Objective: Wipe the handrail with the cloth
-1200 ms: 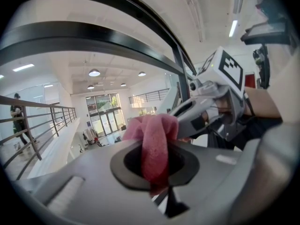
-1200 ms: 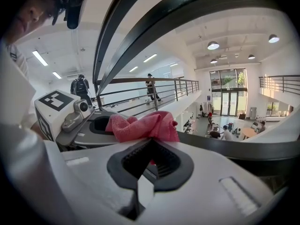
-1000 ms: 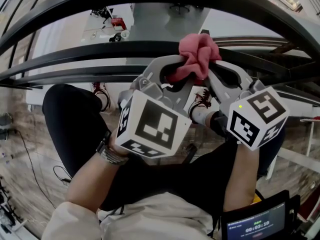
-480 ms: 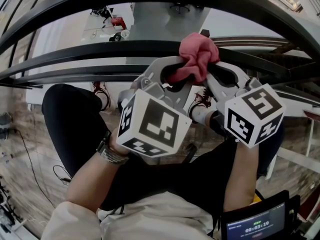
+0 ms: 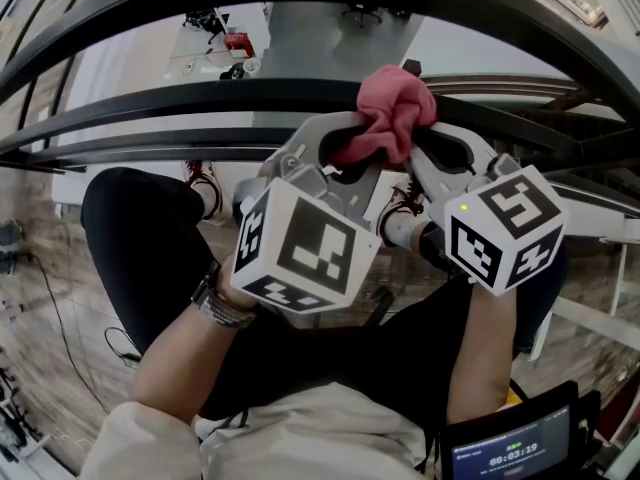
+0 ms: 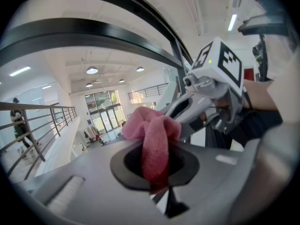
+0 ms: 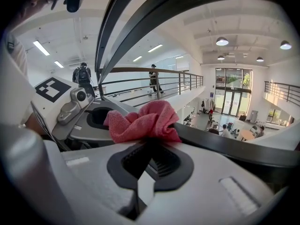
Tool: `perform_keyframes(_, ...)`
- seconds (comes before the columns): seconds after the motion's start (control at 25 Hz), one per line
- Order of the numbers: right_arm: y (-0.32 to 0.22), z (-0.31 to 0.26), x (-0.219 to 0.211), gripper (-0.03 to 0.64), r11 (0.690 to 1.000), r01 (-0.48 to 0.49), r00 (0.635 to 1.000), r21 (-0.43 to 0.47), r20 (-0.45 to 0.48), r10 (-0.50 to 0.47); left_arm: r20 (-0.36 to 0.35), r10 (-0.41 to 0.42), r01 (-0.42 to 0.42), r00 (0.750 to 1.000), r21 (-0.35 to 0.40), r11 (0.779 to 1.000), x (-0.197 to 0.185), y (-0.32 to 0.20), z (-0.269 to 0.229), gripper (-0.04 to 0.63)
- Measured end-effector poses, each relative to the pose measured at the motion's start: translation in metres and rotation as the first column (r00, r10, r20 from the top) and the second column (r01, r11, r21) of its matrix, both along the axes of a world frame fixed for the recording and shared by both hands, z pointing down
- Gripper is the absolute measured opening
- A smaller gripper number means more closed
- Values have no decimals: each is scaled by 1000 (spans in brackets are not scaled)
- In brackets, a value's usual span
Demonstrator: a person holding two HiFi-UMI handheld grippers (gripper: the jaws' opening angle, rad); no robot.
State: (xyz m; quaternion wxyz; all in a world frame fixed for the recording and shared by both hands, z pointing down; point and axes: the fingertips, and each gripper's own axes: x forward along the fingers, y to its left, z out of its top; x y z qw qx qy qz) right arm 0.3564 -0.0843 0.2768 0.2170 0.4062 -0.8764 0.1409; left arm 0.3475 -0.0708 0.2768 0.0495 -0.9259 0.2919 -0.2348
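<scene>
Pink cloth [image 5: 396, 108] sits bunched on the black handrail [image 5: 180, 100] in the head view, with the left gripper [image 5: 348, 150] and right gripper [image 5: 428, 143] meeting at it. Left gripper view — jaws closed on a cloth fold. Right gripper view — jaws clamp it against the rail. The wipe looks under way; the next move calls for sliding along the rail. Little differs from a second ago.

You're up on an upper floor of a big open office atrium. Past your black metal handrail [image 5: 250, 98] there's a railed balcony [image 7: 154, 86], tall glass entrance doors [image 7: 232, 97] and desks [image 7: 243, 134] down below.
</scene>
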Motion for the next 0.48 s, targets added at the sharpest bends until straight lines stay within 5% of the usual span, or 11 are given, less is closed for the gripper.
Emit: perform_keyframes(0.48, -1, -1, -9, 2, 1000, 22, 1000, -5, -10, -22, -5, -19, 19, 1000, -1, 1000, -9, -2, 0, 34)
